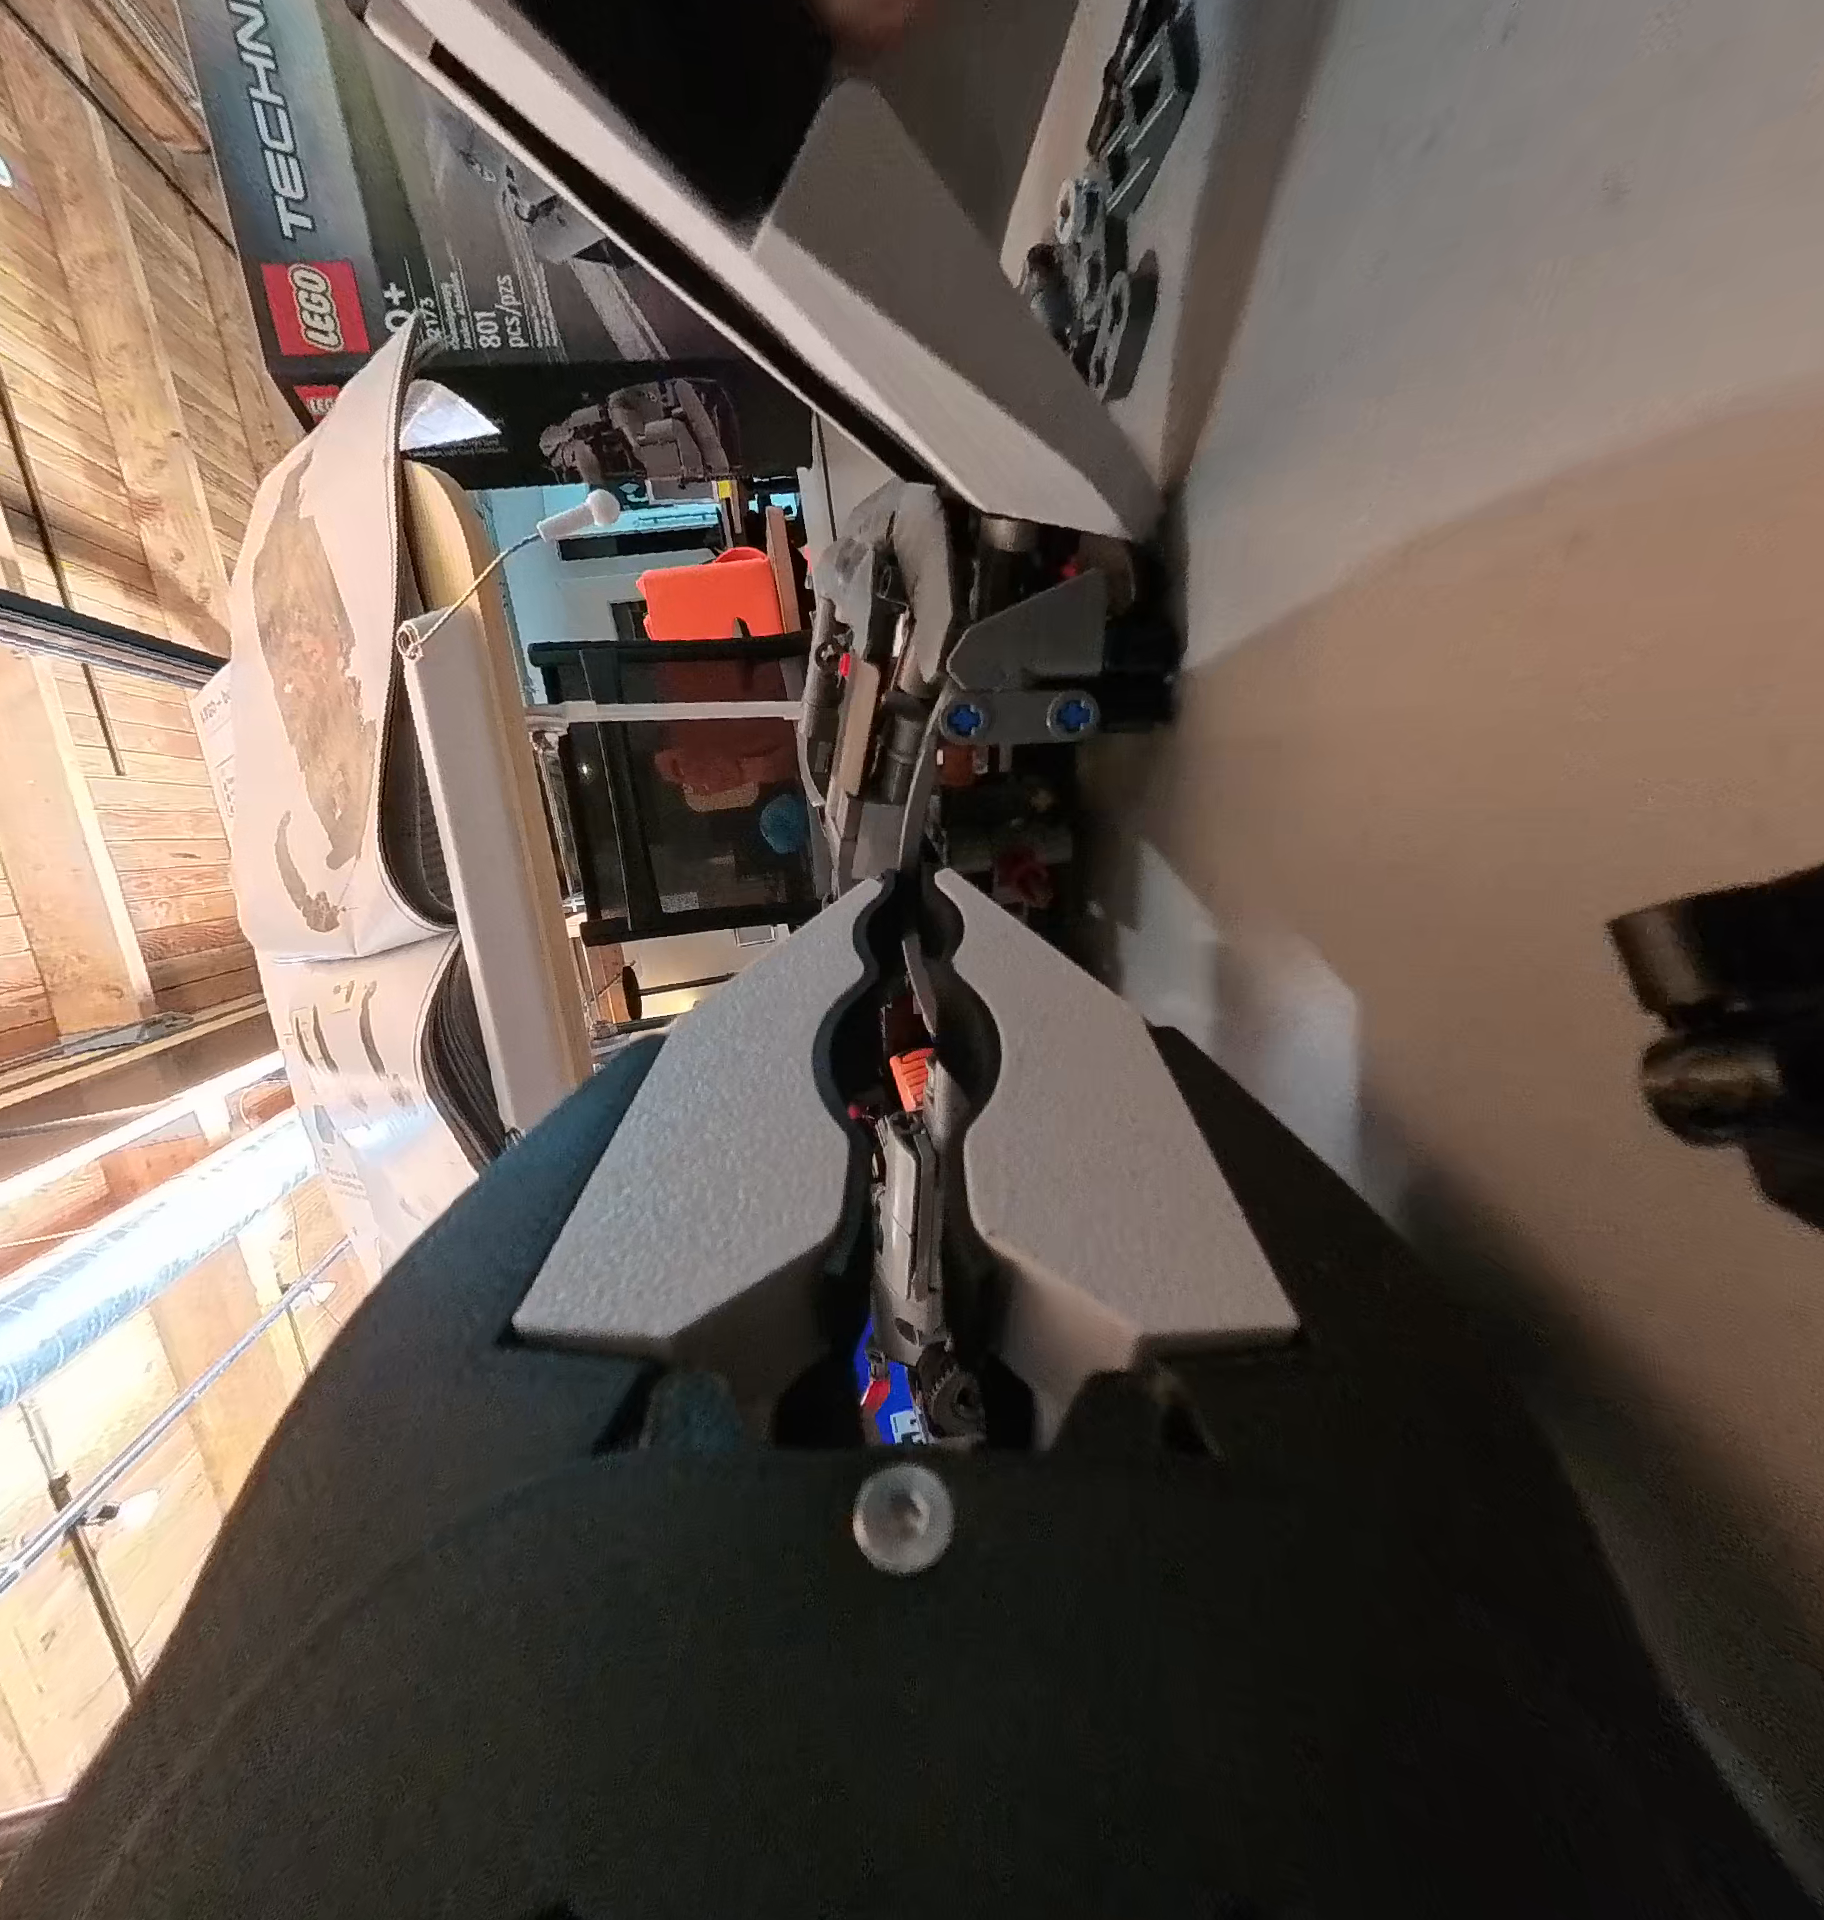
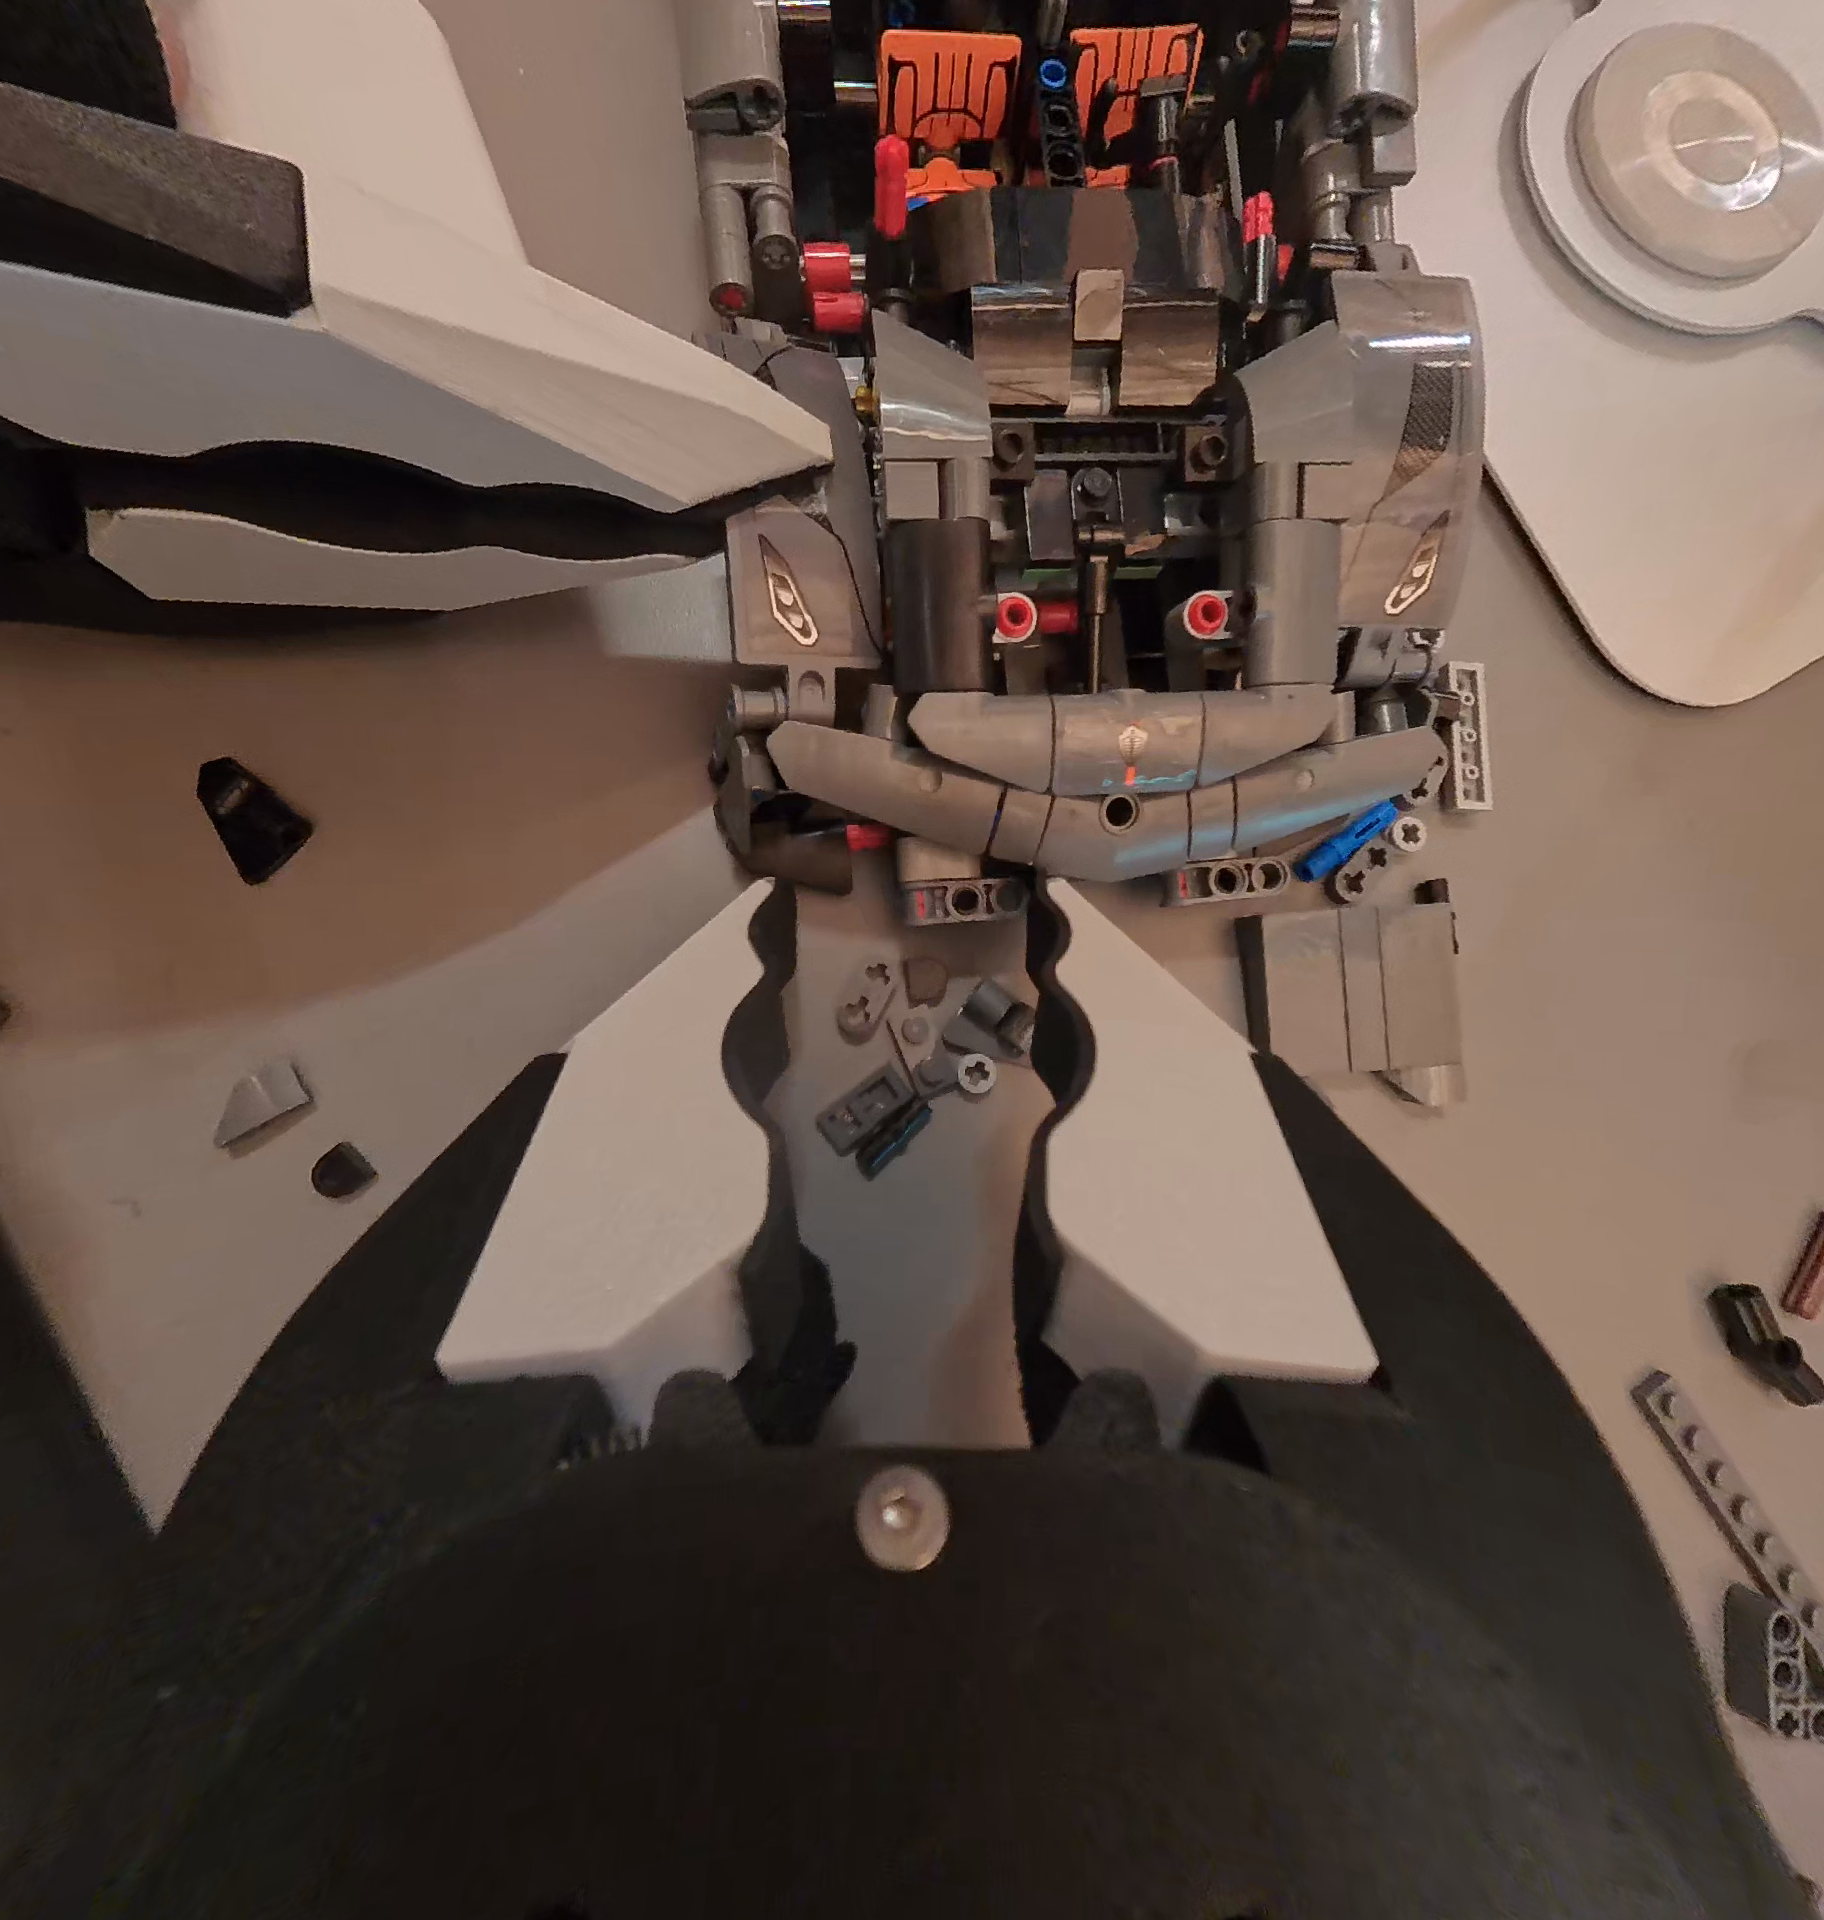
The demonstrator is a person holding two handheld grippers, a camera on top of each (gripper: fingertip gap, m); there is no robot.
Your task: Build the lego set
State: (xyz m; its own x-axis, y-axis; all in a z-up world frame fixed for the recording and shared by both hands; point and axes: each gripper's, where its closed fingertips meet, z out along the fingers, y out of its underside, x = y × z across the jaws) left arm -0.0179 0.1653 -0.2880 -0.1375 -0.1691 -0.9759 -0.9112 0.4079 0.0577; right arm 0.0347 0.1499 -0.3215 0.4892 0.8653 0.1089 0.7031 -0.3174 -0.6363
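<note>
The left gripper (image 1: 913,894) is closed almost fully on the grey Lego car model (image 1: 918,717), its two pale fingers pinching a thin grey panel edge that runs down between them. In the right wrist view that same gripper (image 2: 762,488) comes in from the left and meets the model's (image 2: 1095,748) side at a dark grey fender panel.

The right gripper (image 2: 903,904) hangs open above the table (image 2: 472,748), holding nothing, its fingertips just short of the model's curved grey bumper. Between its fingers lies a small heap of loose grey pieces (image 2: 918,1049) with a black-and-blue pin among them. Just to the right of its right finger sits a flat grey panel assembly (image 2: 1355,987), and a blue pin (image 2: 1344,836) lies touching the model's corner. Farther right are a long grey studded beam (image 2: 1718,1486), a black connector (image 2: 1765,1340) and a brown tube (image 2: 1822,1262). To the left lie a black wedge piece (image 2: 253,821) and a light grey slope (image 2: 264,1101). A white stand base (image 2: 1708,312) rests at upper right.

Ahead of the left gripper, beyond the model, the set's box (image 1: 388,218) stands.
</note>
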